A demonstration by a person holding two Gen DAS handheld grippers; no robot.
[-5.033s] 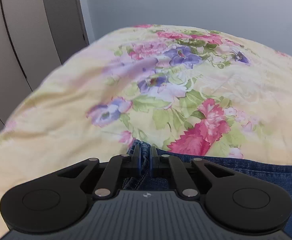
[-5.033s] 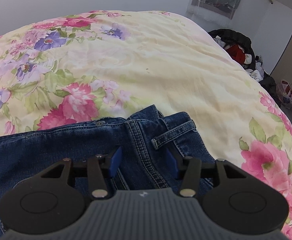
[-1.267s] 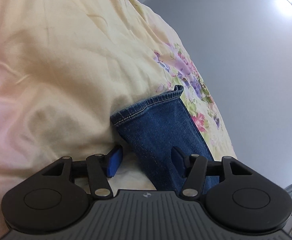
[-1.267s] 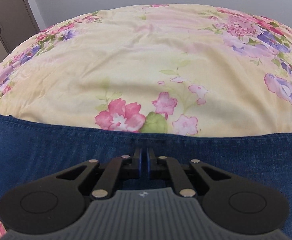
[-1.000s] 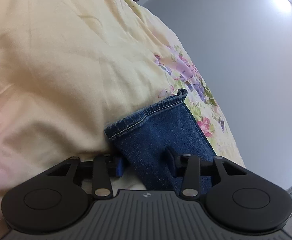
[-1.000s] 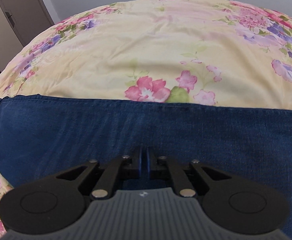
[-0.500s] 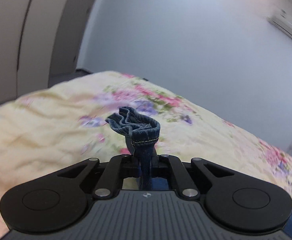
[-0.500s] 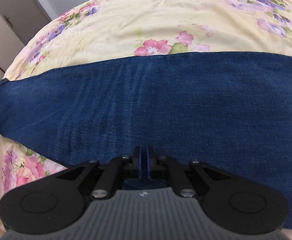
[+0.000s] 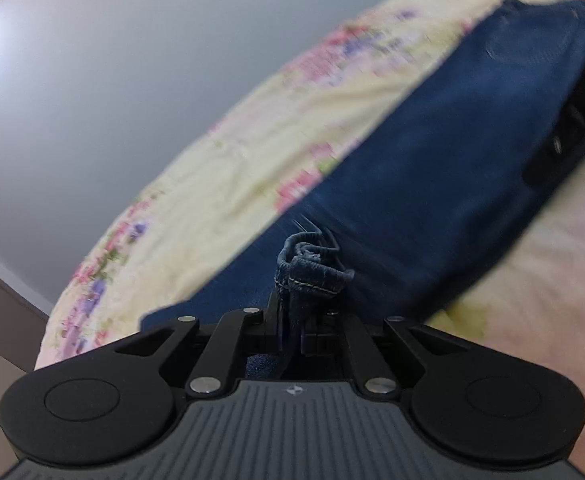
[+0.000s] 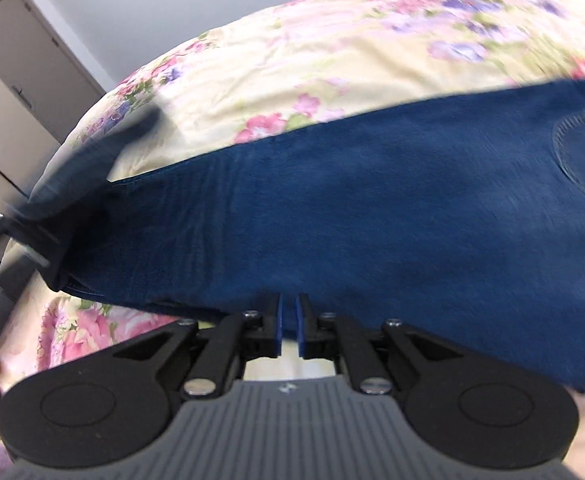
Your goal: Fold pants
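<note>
Dark blue denim pants [image 10: 372, 208] lie stretched across the bed [image 10: 332, 52], reaching toward its near edge. The stitched leg hem [image 9: 312, 276] is bunched and lifted, apparently doubling back over the leg.

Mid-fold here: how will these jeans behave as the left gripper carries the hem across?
Probably floppy: the hem bunches in folds above the left gripper, shut on it. The jeans look fairly heavy, draping flat on the floral bedspread, so expect drag. Slipping seems unlikely, since the hem is thick and stitched. The right gripper is nearly shut at the near edge.
</note>
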